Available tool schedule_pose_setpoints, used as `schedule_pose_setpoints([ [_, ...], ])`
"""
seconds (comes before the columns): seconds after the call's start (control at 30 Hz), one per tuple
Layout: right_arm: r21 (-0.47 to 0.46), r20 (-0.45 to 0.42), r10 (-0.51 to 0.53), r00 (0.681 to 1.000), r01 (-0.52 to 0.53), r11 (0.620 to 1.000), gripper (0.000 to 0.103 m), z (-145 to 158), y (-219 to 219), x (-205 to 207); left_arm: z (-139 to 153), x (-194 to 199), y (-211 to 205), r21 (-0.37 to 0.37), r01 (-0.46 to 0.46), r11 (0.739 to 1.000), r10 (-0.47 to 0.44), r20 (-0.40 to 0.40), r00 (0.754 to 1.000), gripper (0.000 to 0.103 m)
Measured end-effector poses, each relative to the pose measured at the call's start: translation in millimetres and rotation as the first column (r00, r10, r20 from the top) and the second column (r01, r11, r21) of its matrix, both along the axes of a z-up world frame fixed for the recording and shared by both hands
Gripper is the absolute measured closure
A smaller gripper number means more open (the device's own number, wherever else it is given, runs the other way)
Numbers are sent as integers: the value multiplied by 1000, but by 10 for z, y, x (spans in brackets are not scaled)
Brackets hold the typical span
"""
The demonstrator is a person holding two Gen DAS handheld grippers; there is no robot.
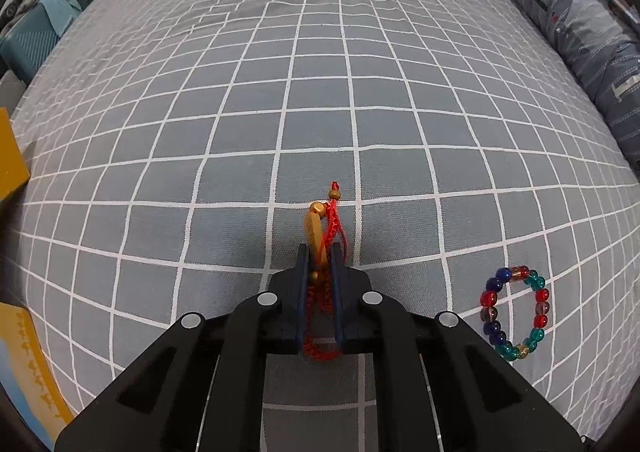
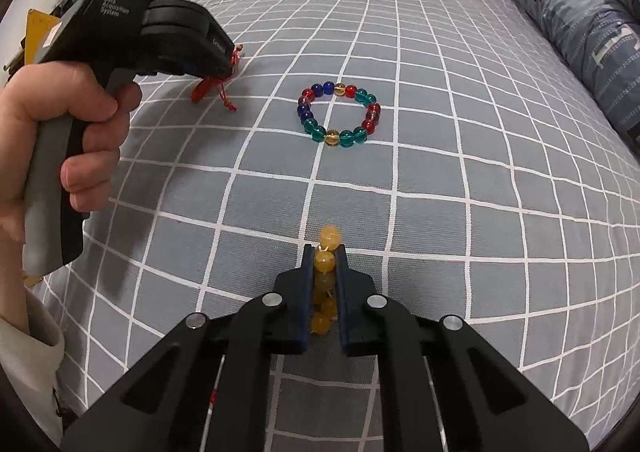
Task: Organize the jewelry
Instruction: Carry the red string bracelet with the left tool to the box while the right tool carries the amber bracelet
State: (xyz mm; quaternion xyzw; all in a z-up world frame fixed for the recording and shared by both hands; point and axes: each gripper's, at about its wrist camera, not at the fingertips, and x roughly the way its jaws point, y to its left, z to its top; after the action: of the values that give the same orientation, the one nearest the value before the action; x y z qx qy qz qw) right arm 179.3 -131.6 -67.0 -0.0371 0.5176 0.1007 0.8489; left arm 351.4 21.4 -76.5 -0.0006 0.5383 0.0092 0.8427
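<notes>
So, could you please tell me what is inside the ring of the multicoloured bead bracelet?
Inside the multicoloured bead bracelet only the grey checked bedsheet shows. Anything under the beads themselves is covered.

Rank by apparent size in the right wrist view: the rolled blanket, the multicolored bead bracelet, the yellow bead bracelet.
1. rolled blanket, largest.
2. multicolored bead bracelet.
3. yellow bead bracelet, bunched between the right gripper's fingers and mostly hidden, so its rank is unsure.
</notes>
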Motion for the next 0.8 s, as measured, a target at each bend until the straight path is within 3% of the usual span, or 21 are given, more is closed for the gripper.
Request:
schedule_pose_setpoints([
  [0.8,16,59,-23,998,22,1000,94,329,-27,-139,313,-275,108,-11,-1,1000,2,63,998,94],
])
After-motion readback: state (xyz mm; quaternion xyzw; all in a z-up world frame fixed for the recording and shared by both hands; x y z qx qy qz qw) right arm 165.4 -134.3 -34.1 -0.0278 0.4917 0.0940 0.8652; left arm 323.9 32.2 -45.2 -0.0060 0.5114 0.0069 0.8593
